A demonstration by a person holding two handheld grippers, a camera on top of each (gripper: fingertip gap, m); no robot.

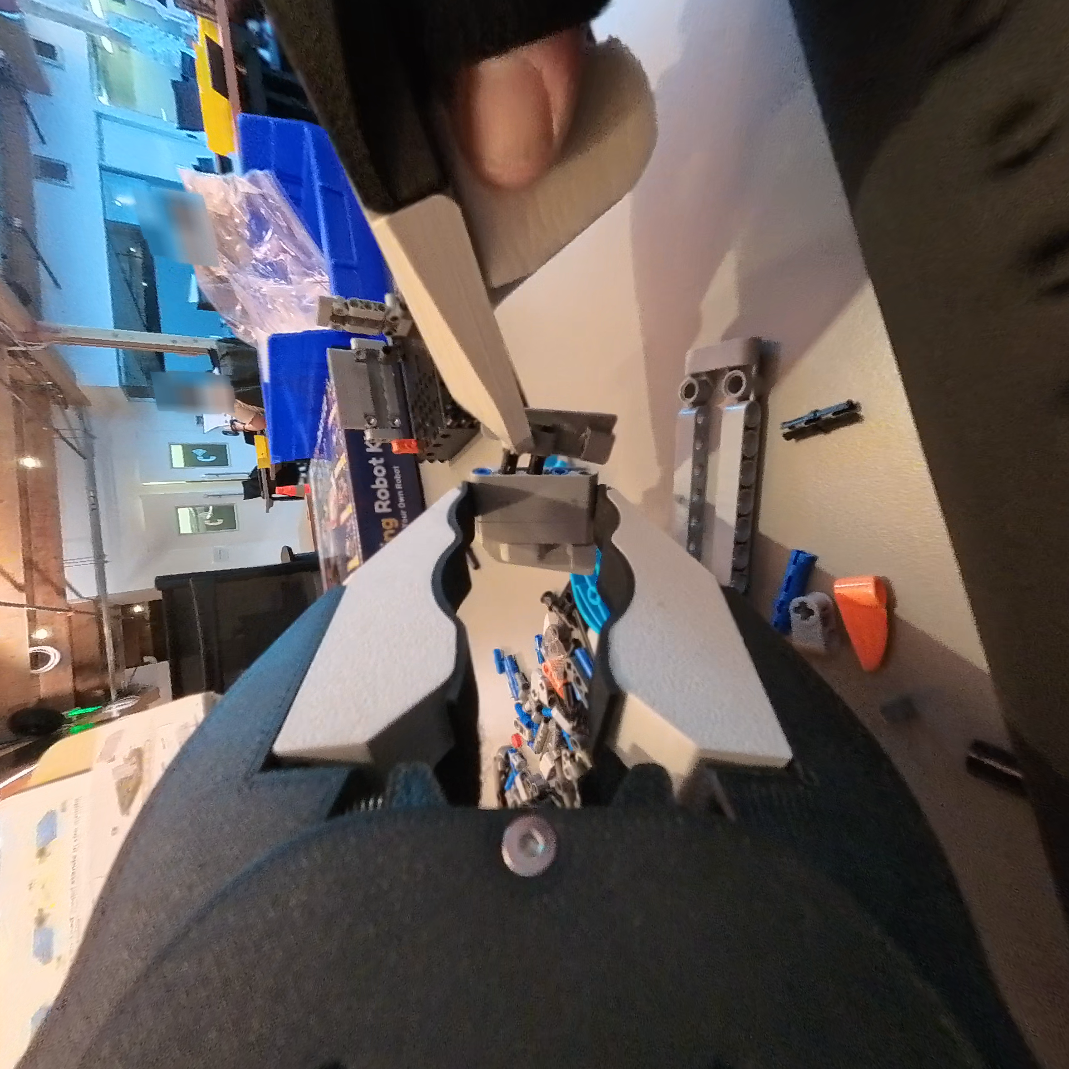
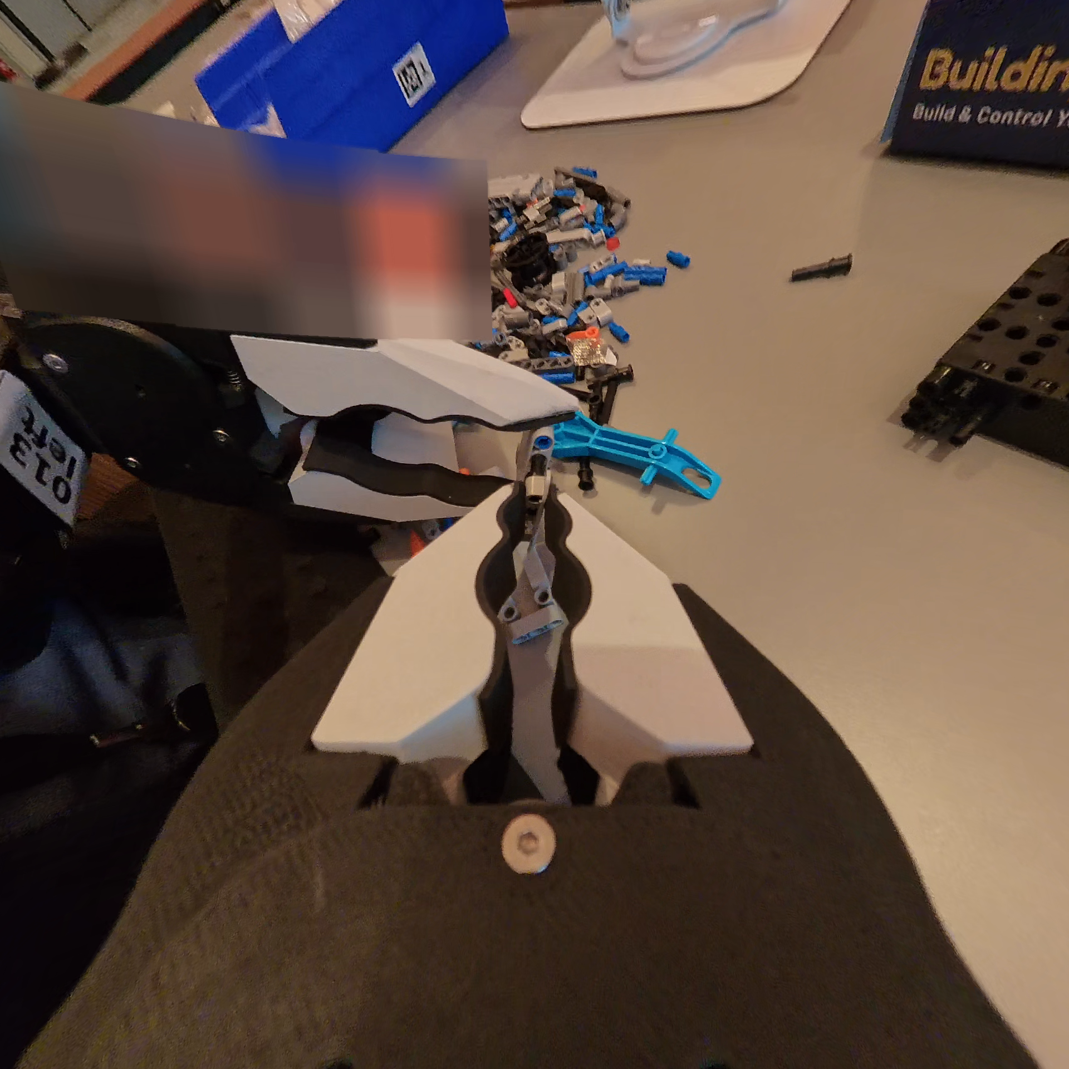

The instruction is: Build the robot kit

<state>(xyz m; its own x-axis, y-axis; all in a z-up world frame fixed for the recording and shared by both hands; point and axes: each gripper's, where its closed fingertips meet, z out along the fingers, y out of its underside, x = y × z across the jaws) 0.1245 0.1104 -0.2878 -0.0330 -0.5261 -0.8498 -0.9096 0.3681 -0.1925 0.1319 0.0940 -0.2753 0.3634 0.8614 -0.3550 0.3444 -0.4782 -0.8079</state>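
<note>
My left gripper (image 1: 535, 503) is shut on a grey brick assembly (image 1: 535, 523), held above the table. My right gripper (image 1: 523, 431) comes in from above in the left wrist view. It grips a grey piece (image 1: 570, 434) with black pins that meets the top of that assembly. In the right wrist view my right gripper (image 2: 532, 500) is shut on a grey angled beam piece (image 2: 535, 584). The left gripper (image 2: 535, 457) reaches in from the left, with its tips touching the beam's far end. A person's thumb (image 1: 520, 115) rests on the right gripper.
A pile of small blue, grey and black parts (image 2: 555, 277) lies on the grey table (image 2: 810, 578), with a turquoise piece (image 2: 630, 457) beside it. A black perforated block (image 2: 1006, 370), a loose black pin (image 2: 821, 269), a dark blue box (image 2: 983, 87), a blue bin (image 2: 358, 63), long grey beams (image 1: 720, 463) and an orange piece (image 1: 862, 619) lie around. My two grippers' fingertips are within a few centimetres of each other. Both grippers' tips are roughly 15 cm from the black perforated block (image 2: 1006, 370).
</note>
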